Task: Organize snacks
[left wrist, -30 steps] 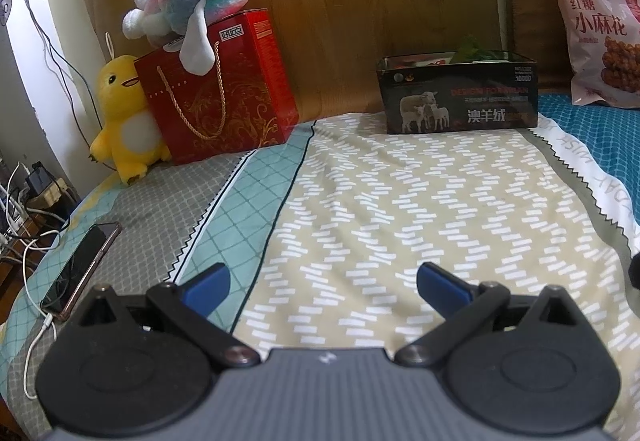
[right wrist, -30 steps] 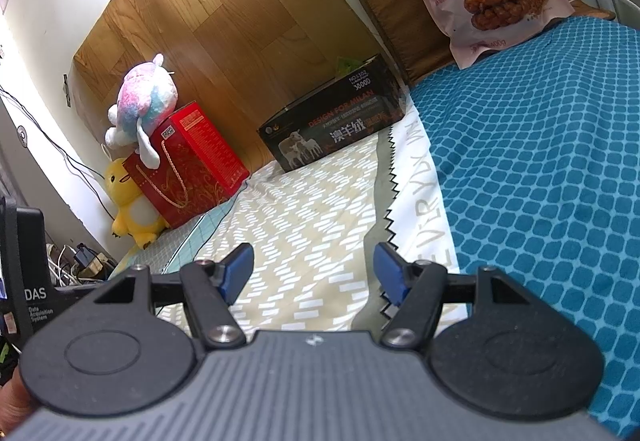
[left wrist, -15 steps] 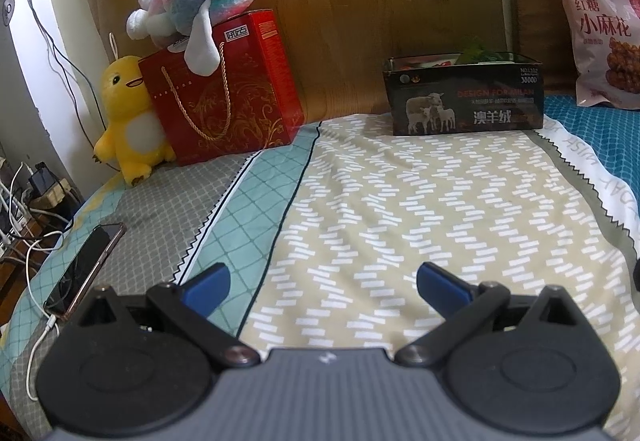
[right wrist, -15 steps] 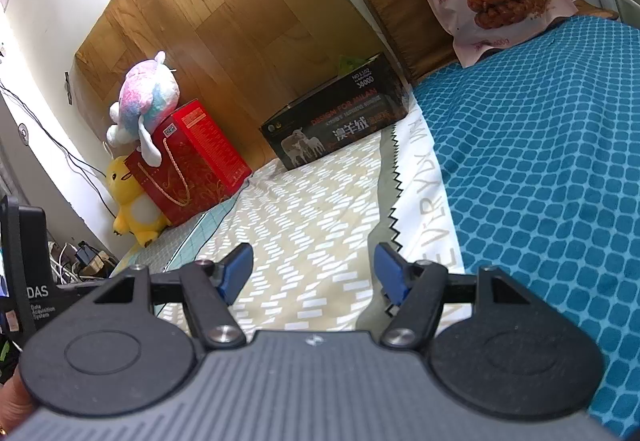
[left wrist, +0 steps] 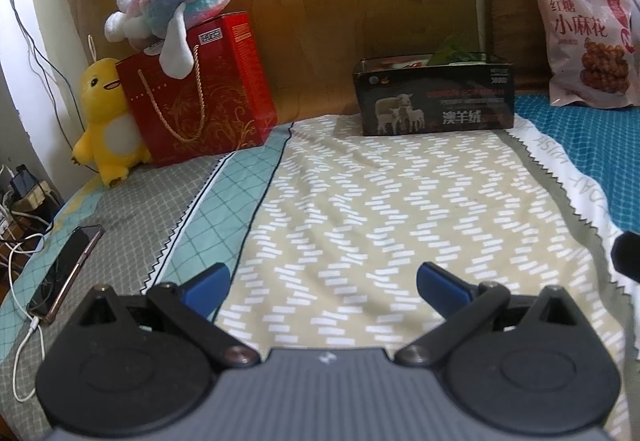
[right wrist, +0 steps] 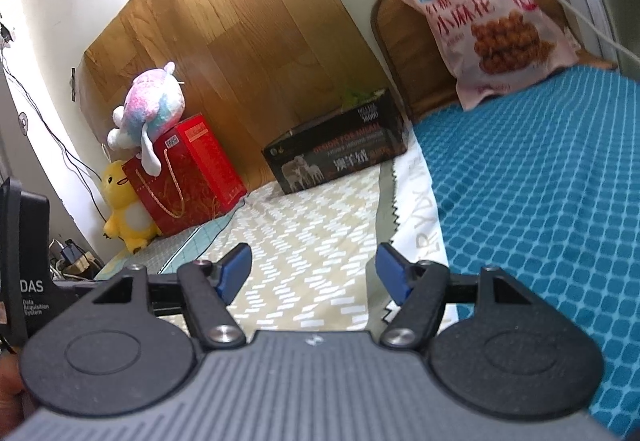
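A pink snack bag (left wrist: 584, 41) (right wrist: 492, 21) printed with fried dough twists leans upright against the wooden headboard at the far right. A black box (left wrist: 436, 97) (right wrist: 340, 149) with sheep on its side stands open at the head of the bed, green and red packets showing inside. My left gripper (left wrist: 322, 283) hovers open over the beige patterned sheet, nothing between its blue pads. My right gripper (right wrist: 314, 269) is open too, empty, low over the sheet and well short of the bag.
A red gift bag (left wrist: 200, 97) with a pastel plush toy (left wrist: 180, 1) on top and a yellow duck plush (left wrist: 104, 121) stand at the far left. A phone (left wrist: 66, 273) on a white cable lies at the bed's left edge. A teal blanket (right wrist: 540, 201) covers the right side.
Both views have shifted slightly: the snack bag sits a little further right in each. In the right wrist view the scene has rolled a bit. Both grippers stay open and empty.
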Tool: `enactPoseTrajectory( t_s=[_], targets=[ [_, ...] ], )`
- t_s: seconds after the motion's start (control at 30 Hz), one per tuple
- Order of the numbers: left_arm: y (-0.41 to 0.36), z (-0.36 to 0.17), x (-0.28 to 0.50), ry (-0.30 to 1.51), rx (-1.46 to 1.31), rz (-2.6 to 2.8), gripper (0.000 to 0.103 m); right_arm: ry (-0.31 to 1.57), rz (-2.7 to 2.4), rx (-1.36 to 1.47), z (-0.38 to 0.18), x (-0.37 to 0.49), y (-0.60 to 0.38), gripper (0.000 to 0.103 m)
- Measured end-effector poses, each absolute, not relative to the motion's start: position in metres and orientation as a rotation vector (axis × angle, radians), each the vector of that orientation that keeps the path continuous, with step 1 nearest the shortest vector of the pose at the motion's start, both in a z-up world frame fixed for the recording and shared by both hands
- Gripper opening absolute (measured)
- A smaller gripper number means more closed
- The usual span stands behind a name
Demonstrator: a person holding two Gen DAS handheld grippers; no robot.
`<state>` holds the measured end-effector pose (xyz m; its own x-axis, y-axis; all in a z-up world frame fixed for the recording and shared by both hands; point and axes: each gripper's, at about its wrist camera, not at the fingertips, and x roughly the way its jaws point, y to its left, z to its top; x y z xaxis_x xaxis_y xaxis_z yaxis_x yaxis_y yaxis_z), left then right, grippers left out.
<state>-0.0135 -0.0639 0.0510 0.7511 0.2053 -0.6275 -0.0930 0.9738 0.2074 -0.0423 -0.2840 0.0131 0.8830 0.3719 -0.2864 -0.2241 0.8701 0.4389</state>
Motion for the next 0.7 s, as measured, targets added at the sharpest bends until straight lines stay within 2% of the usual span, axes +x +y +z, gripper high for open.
enactPoseTrajectory(
  t_s=[0.1, 0.17, 0.37, 0.7],
  targets=[
    [-0.065, 0.055, -0.014, 0.697, 0.145, 0.143, 0.103, 0.339, 0.298, 0.384, 0.019, -0.047, -0.284, 0.073],
    [-0.067, 0.059, -0.013, 0.692, 0.125, 0.121, 0.103, 0.31, 0.277, 0.367, 0.025, -0.05, -0.287, 0.079],
    [-0.085, 0.069, -0.017, 0.655, 0.108, 0.043, 0.103, 0.227, 0.216, 0.335, 0.037, -0.067, -0.297, 0.085],
    [-0.114, 0.079, -0.028, 0.642, 0.078, -0.11, 0.103, 0.178, 0.164, 0.349, 0.056, -0.083, -0.327, 0.09]
  ],
)
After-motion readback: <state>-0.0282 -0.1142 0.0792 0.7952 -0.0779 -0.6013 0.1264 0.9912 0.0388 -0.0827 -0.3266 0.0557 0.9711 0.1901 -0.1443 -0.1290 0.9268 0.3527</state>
